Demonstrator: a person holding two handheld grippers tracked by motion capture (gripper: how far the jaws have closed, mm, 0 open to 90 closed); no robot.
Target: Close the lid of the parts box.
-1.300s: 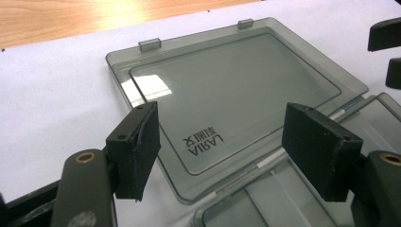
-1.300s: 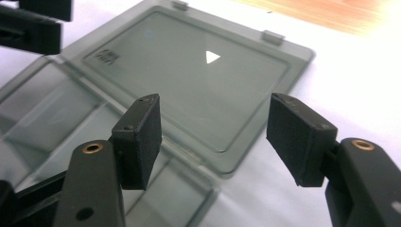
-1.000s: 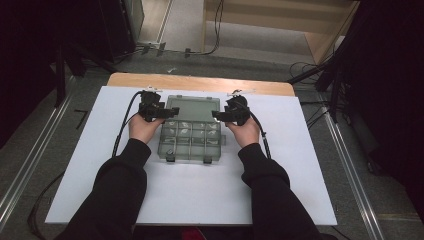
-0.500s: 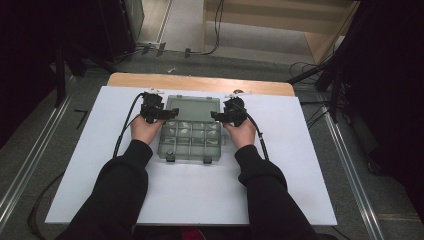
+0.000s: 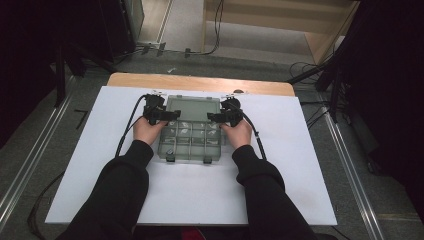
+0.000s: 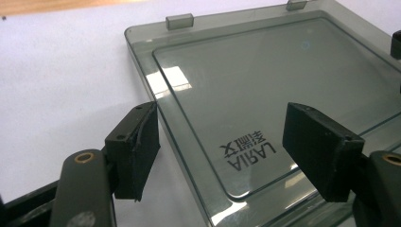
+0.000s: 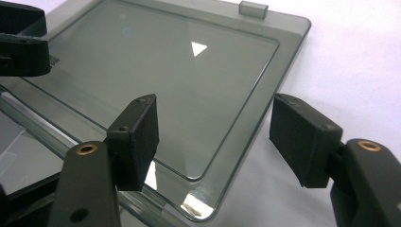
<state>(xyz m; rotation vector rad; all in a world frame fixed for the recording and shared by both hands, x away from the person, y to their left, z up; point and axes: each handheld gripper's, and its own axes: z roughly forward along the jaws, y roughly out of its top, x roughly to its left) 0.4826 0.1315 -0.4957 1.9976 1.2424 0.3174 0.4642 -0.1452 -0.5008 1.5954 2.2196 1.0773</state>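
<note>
A smoky transparent compartment box (image 5: 190, 145) lies mid-table, its lid (image 5: 192, 106) opened flat toward the far side. My left gripper (image 5: 169, 116) stands open at the lid's left side; in the left gripper view its jaws (image 6: 227, 139) straddle the left edge of the lid (image 6: 265, 80), which bears printed lettering. My right gripper (image 5: 214, 118) is open at the lid's right side; its jaws (image 7: 220, 137) straddle the right edge of the lid (image 7: 165, 71) near a corner. Nothing is clamped. The left gripper's jaw (image 7: 19, 45) shows across the lid.
The box rests on a white board (image 5: 300, 175) over a wooden tabletop (image 5: 200, 82). Two latches (image 5: 170, 158) sit on the box's near edge. Cables (image 5: 127, 125) trail from both grippers. Dark stands and floor cables surround the table.
Both hands have drawn inward toward the box and slightly nearer, bringing the open jaws over the lid's side edges. The box has not moved.
</note>
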